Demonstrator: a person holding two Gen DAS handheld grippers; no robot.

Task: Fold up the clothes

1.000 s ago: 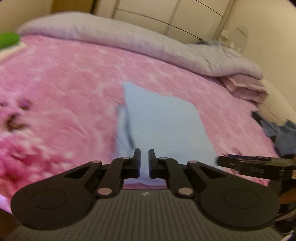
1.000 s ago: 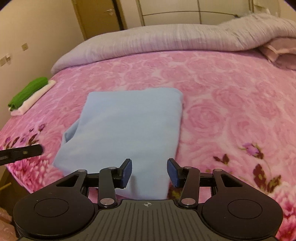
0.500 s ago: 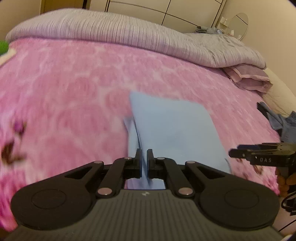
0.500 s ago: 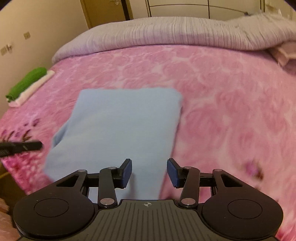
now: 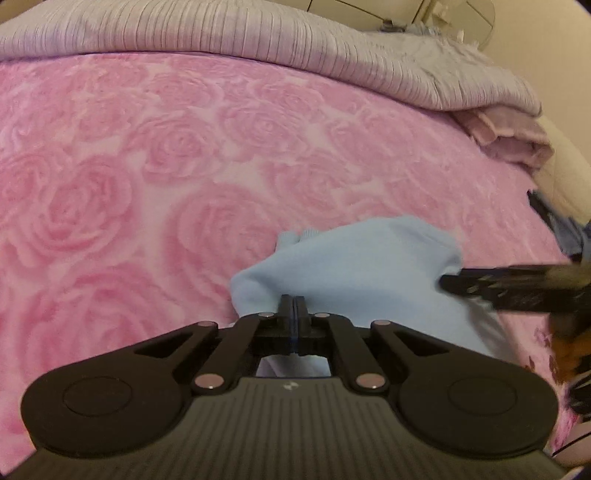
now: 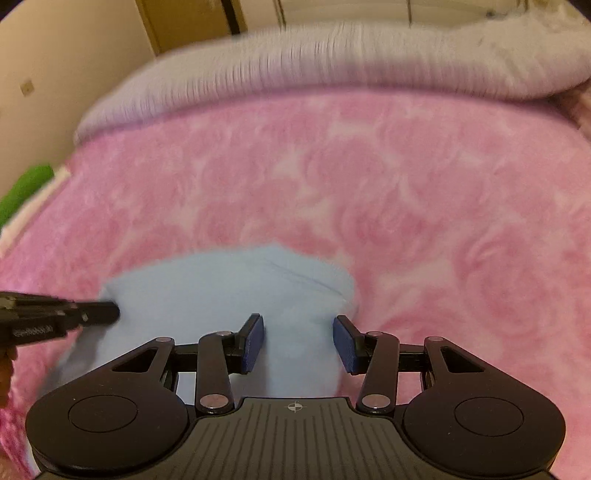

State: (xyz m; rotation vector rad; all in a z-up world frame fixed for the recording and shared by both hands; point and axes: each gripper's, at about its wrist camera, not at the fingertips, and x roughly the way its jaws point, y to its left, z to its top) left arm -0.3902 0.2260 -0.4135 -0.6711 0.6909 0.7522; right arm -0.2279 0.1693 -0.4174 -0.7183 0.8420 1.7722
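Pink bedspread [image 5: 184,166] blurred; left claw [image 5: 292,310] pinching blue garment [image 5: 362,266], right claw [image 6: 298,341] spread.

I'm in a bedroom at home. A bed fills nearly all I see, spread with a pink rose-patterned blanket [image 5: 155,177], and a ribbed grey-lilac duvet [image 5: 229,29] is bunched along its far end. Beyond it stand pale wardrobe doors [image 6: 332,11] and a wooden door [image 6: 184,22] in a cream wall. A folded green and white pile [image 6: 26,192], towels perhaps, is too blurred to name.
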